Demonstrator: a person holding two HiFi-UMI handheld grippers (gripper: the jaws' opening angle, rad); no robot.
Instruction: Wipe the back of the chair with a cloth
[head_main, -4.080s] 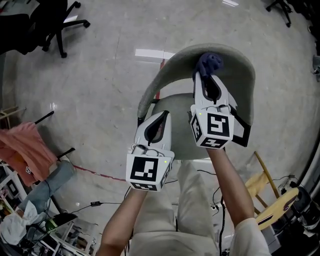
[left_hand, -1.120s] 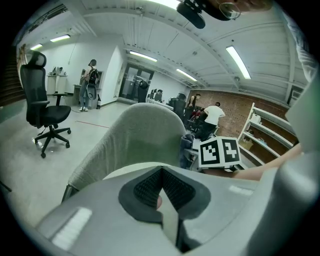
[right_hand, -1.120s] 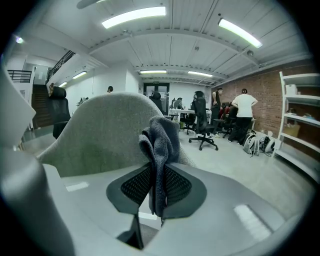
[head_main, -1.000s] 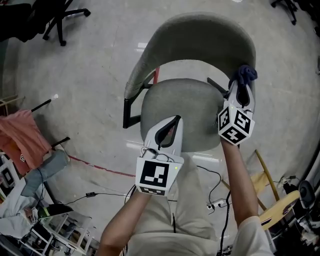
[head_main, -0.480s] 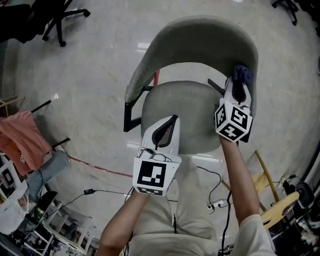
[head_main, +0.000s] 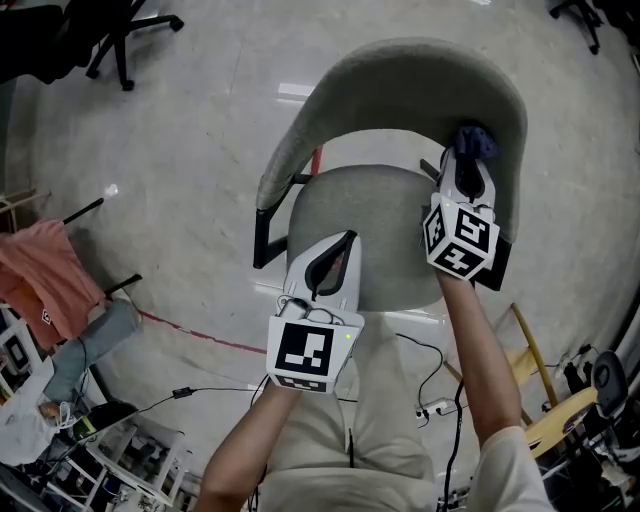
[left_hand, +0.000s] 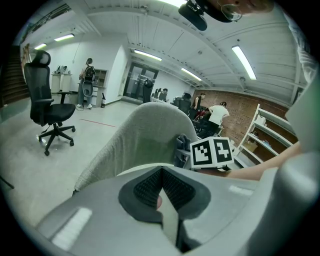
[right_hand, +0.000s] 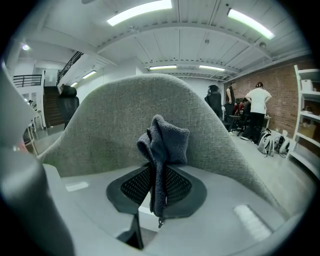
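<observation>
A grey upholstered chair stands below me, its curved back (head_main: 400, 85) wrapping round the seat (head_main: 370, 215). My right gripper (head_main: 470, 160) is shut on a dark blue cloth (head_main: 474, 141), which touches the inner face of the back at its right side. In the right gripper view the cloth (right_hand: 162, 150) sticks up bunched from the jaws right in front of the chair back (right_hand: 125, 120). My left gripper (head_main: 335, 250) hovers over the seat's front left part, shut with nothing held. The left gripper view shows the chair back (left_hand: 145, 135) and the right gripper's marker cube (left_hand: 212, 152).
A black office chair (head_main: 120, 40) stands at the far left on the polished floor. Red cloth (head_main: 40, 280), clutter and cables (head_main: 200, 390) lie at the left and near my feet. A wooden frame (head_main: 545, 380) sits at the lower right. People stand far off (right_hand: 257, 107).
The right gripper with the cloth has slid from the top middle of the chair back round to its right side, then a little inward along the inner face. The left gripper stayed over the seat.
</observation>
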